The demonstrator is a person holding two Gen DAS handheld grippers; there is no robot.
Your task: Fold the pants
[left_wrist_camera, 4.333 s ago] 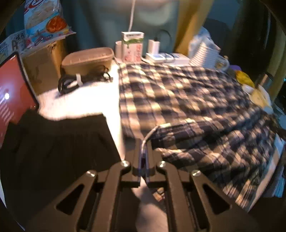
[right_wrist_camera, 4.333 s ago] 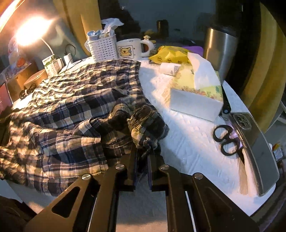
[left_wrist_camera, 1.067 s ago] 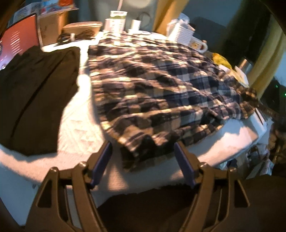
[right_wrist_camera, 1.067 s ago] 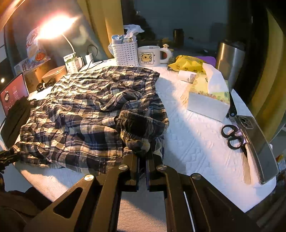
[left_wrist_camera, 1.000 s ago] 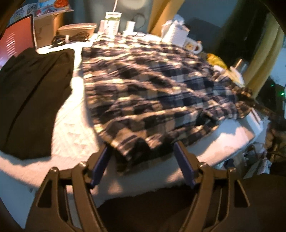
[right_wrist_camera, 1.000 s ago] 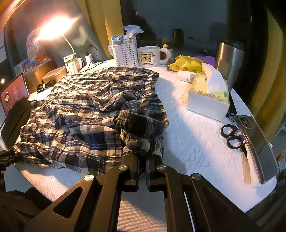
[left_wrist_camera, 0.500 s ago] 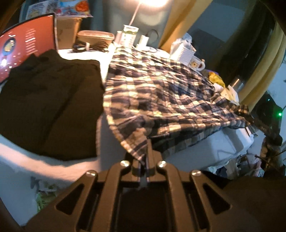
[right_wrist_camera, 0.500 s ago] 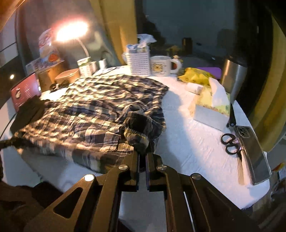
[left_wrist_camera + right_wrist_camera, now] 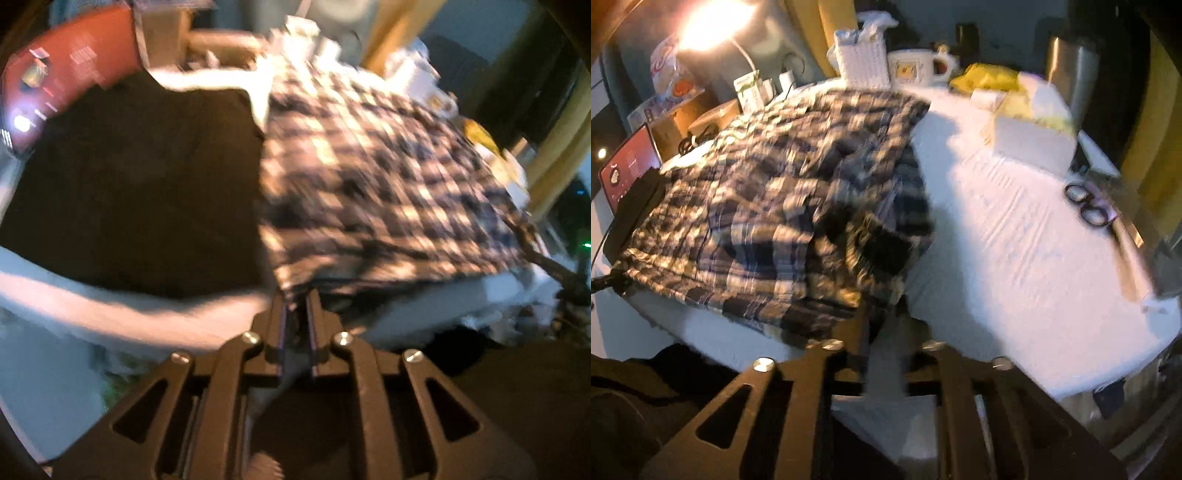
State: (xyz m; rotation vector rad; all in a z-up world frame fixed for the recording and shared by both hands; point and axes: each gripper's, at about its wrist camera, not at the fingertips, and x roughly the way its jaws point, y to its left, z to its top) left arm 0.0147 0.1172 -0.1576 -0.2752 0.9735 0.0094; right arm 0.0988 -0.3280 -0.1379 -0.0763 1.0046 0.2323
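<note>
The left gripper [image 9: 296, 301] has its fingers [image 9: 277, 321] only a narrow slit apart and opening, with the near corner of the plaid pants [image 9: 373, 177] tucked between them; whether the pads press the cloth the blur does not let me tell. The right gripper [image 9: 884, 314] shows its fingers [image 9: 862, 325] parted and opening, a bunched fold of the same pants lying at the mouth of the gap with light visible beside it, so nothing there looks pinched. From the two grippers the pants spread away across the white-covered bench [image 9: 1015, 240], rumpled, their near edge hanging over the bench's front rim. In the left wrist view a folded black garment [image 9: 140, 177] lies just beside the pants, touching along one edge, and a red-lit tablet screen [image 9: 70, 77] stands beyond it. In the right wrist view, well apart from the pants, a tissue box [image 9: 1030, 144] sits on the bench with black-handled scissors [image 9: 1087, 205] nearer the rim. Along the far side stand a white basket [image 9: 862, 61], a mug [image 9: 918, 66], a yellow packet [image 9: 990, 75] and a steel canister [image 9: 1069, 72], with a lit lamp [image 9: 709, 26] glaring in the far corner. Both views are smeared.
</note>
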